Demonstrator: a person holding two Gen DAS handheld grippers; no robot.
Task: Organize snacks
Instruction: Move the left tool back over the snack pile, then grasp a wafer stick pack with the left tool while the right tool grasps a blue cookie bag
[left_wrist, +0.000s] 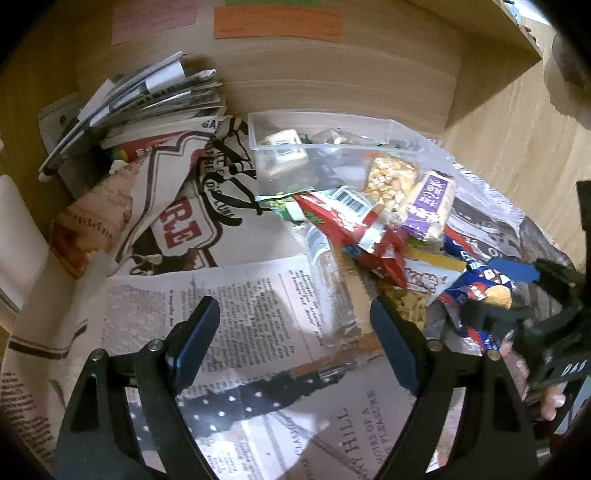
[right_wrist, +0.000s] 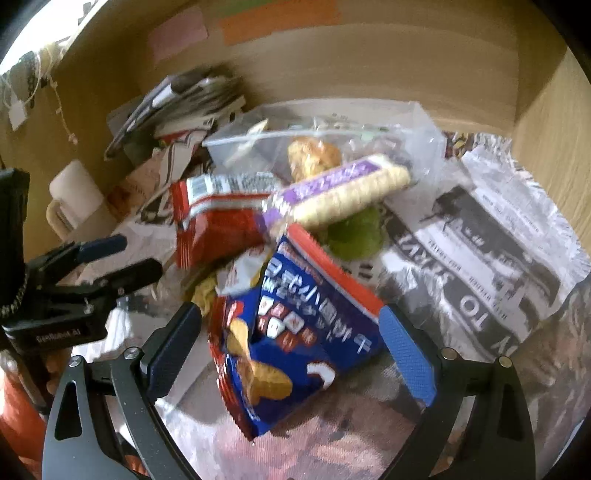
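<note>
While blue snack bag (right_wrist: 295, 332) sits between fingers of right tool (right_wrist: 291, 354), spread and not yet pinching | close squarely on bag's edges, lift clear of pile | left tool (left_wrist: 295, 343) spread, empty, over newspaper (left_wrist: 258, 302); clear bin (left_wrist: 317, 144) straight ahead.

Warm, dim indoor light with daylight glare blowing out the right wrist view's upper-left corner, motion blur smearing that view's snack packets (right_wrist: 295, 314), and heavy fisheye bending with black vignetted edges.
</note>
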